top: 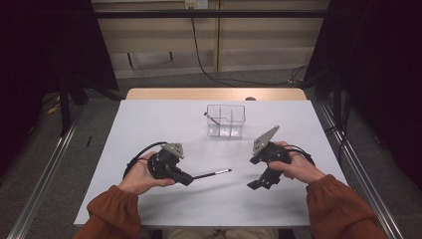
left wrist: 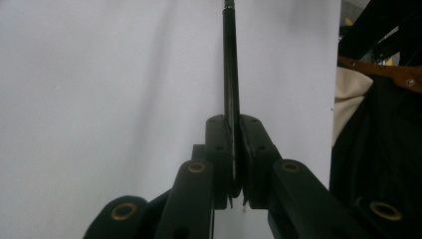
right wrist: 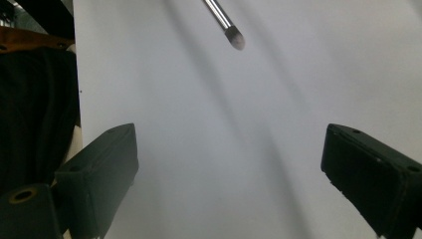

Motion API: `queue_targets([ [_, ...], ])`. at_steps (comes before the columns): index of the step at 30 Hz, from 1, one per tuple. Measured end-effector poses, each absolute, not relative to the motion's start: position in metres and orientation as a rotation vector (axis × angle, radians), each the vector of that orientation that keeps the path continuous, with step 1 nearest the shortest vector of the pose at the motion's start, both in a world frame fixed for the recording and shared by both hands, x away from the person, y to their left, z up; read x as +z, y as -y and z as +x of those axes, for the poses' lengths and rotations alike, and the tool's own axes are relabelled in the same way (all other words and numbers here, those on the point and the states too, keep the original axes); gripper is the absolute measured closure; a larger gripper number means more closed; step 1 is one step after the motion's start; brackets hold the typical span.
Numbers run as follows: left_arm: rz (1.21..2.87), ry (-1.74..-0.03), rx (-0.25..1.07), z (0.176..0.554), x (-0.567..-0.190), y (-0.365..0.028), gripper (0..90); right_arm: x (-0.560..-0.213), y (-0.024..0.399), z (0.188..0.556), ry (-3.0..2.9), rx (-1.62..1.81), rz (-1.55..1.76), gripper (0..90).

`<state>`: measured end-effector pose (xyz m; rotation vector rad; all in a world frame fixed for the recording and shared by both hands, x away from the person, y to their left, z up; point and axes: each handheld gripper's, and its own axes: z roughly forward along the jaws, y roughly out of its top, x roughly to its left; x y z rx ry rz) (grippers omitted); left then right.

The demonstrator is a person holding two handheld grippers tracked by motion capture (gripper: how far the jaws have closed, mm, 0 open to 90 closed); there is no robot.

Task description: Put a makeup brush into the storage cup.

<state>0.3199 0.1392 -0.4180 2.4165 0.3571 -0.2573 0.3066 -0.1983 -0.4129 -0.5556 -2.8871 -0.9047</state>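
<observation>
A thin black-handled brush with a silver ferrule sticks out level to the right, just above the white table. My left gripper is shut on its handle. In the left gripper view the handle runs straight up from between the closed jaws of that gripper. My right gripper stands open to the right of the brush tip, pointing down and left, with nothing between its fingers. The right gripper view has the grey brush tip ahead of the wide-apart jaws of the right gripper.
A clear plastic box with compartments stands at the back middle of the table, and a thin stick leans in its left part. Metal rails run along both sides of the table. A dark cable crosses the floor behind.
</observation>
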Motion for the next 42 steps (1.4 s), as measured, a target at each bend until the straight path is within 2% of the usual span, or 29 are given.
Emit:
queue_targets([
  [14, 2.329, -0.372, -0.23, 0.319, -0.421, -0.147, 84.1, -0.419, 0.202, 0.303, 2.869, -0.918, -0.591, 8.0],
  [29, 2.247, -0.395, -0.212, 0.315, -0.422, -0.155, 84.1, -0.423, 0.212, 0.293, 2.823, -1.04, -0.63, 4.4],
  [42, 2.153, -0.395, -0.153, 0.313, -0.419, -0.159, 84.2, -0.426, 0.21, 0.288, 2.782, -1.205, -0.664, 5.2],
])
